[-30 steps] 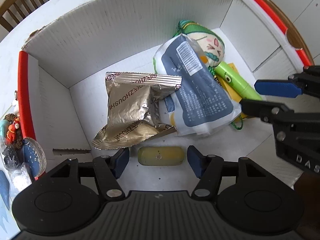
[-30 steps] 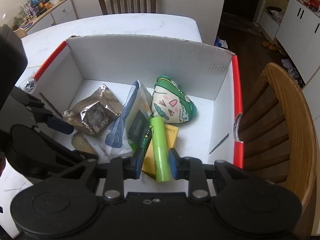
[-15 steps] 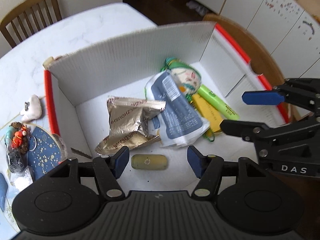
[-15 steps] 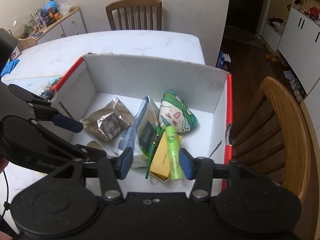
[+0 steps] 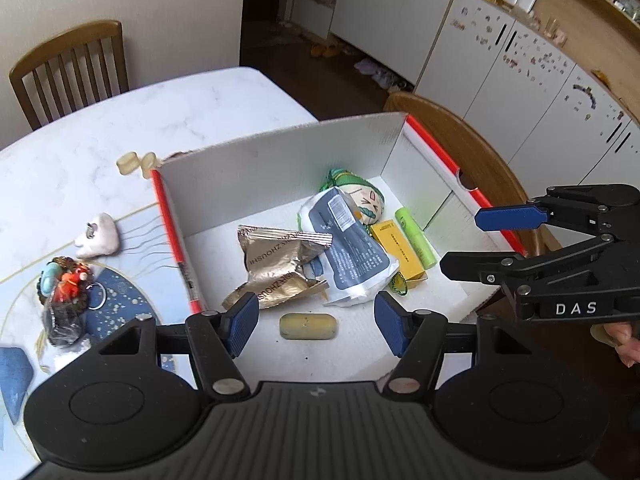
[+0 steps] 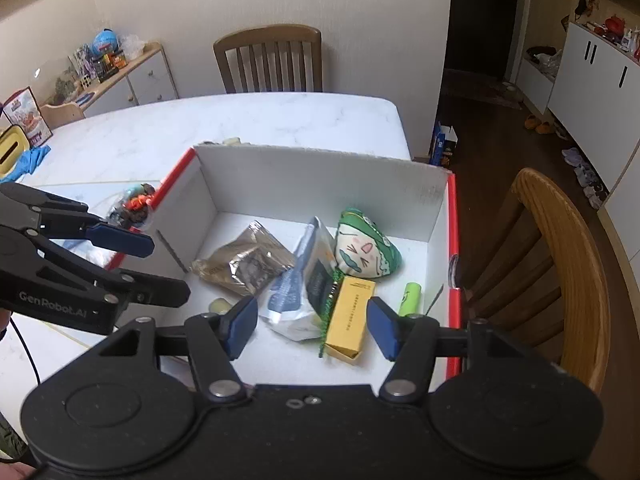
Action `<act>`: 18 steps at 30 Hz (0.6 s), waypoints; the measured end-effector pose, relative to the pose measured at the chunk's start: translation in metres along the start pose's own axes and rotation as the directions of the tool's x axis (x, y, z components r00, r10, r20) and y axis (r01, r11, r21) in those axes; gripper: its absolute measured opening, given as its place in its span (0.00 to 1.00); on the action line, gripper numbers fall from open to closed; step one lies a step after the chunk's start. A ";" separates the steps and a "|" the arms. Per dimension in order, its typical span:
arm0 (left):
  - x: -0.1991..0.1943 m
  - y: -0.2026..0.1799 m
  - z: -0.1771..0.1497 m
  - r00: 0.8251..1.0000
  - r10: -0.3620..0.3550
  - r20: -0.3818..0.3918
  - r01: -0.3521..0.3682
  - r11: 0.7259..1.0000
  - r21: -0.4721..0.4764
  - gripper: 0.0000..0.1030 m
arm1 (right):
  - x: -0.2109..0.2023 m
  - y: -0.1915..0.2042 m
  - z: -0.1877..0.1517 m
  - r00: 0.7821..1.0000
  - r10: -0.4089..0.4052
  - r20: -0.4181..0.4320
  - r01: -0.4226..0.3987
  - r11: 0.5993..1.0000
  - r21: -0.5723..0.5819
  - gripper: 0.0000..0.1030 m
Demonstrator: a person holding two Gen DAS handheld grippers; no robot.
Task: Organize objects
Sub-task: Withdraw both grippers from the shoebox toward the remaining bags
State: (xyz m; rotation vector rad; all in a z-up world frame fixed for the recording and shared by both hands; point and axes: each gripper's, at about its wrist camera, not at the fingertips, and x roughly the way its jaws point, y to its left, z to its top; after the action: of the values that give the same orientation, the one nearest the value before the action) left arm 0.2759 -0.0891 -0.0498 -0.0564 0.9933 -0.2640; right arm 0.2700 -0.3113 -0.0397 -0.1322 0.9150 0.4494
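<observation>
A white cardboard box point(image 5: 280, 168) with red edges holds a gold foil snack bag point(image 5: 280, 268), a blue-and-white pouch point(image 5: 352, 256), a green plush face point(image 5: 366, 196), a yellow carton point(image 5: 398, 248), a green tube point(image 5: 416, 238) and an olive bar point(image 5: 308, 326). My left gripper point(image 5: 316, 314) hangs open above the box's near side, holding nothing. At the box's right side my right gripper point(image 6: 312, 318) is high over the yellow carton point(image 6: 352, 316) and the green tube point(image 6: 412, 298). Its jaws are opening, with nothing held between them.
Left of the box, a blue patterned mat point(image 5: 120, 308) carries a white tooth-shaped piece point(image 5: 98, 236) and a keychain cluster point(image 5: 64, 284). Two small beige items point(image 5: 136, 162) lie at the box's far corner. Wooden chairs point(image 6: 560, 248) point(image 5: 68, 68) stand at the table's right and far sides.
Both grippers rose and drew back from the box. The right gripper's jaws spread and let go of the green tube, which now lies beside the yellow carton.
</observation>
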 end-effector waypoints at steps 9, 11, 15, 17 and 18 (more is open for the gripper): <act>-0.031 0.023 -0.018 0.998 -0.020 0.052 0.020 1.000 0.004 0.66 | -0.016 0.024 0.001 0.999 0.010 0.042 -0.012 0.999 0.035 0.65; -0.037 0.030 -0.022 0.998 -0.023 0.063 0.023 1.000 0.004 0.66 | -0.018 0.033 0.000 0.999 0.013 0.052 -0.015 0.999 0.039 0.69; -0.047 0.049 -0.031 0.997 -0.016 0.075 0.017 1.000 -0.011 0.70 | -0.018 0.053 0.000 0.998 0.016 0.064 -0.019 0.999 0.035 0.75; -0.052 0.060 -0.036 0.997 -0.014 0.082 0.016 1.000 -0.026 0.70 | -0.017 0.063 0.000 0.997 0.023 0.069 -0.026 0.999 0.036 0.77; -0.054 0.066 -0.039 0.997 -0.012 0.082 0.014 0.999 -0.034 0.71 | -0.017 0.069 0.001 0.997 0.027 0.071 -0.029 0.999 0.035 0.79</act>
State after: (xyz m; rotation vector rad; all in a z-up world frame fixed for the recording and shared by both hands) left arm 0.2286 -0.0089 -0.0375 -0.1044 0.9162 -0.2546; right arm 0.2320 -0.2549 -0.0207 -0.0701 0.8565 0.4603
